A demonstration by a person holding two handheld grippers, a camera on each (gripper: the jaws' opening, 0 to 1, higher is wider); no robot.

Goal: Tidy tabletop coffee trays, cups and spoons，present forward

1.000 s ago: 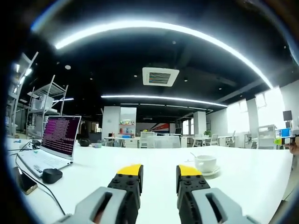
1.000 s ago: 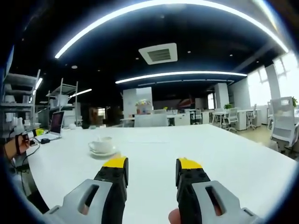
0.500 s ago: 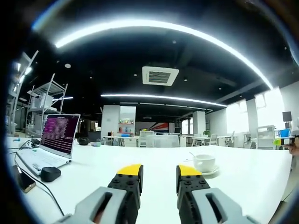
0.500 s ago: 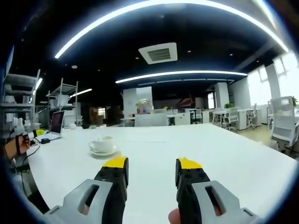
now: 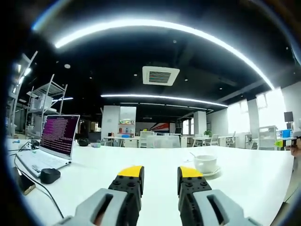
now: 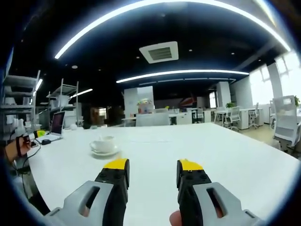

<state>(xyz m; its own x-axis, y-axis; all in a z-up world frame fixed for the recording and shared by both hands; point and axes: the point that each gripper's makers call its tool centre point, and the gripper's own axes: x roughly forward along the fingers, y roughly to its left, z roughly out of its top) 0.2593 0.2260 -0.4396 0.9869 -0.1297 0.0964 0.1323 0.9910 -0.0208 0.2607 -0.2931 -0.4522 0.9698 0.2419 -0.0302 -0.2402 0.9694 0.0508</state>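
Cup (image 5: 206,164) on saucer (image 5: 210,173), spoon (image 5: 193,155) inside: likely light, brittle, slick; take the saucer rim. Left gripper (image 5: 160,172) and right gripper (image 6: 149,165) gape, empty.

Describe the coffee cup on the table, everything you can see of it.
The coffee cup is white, glossy like ceramic, and stands upright on a matching white saucer on the white table. A thin spoon handle sticks up at its rim. No claw touches it: it sits ahead and right of the left claw, ahead and left of the right claw. Its contents cannot be seen.
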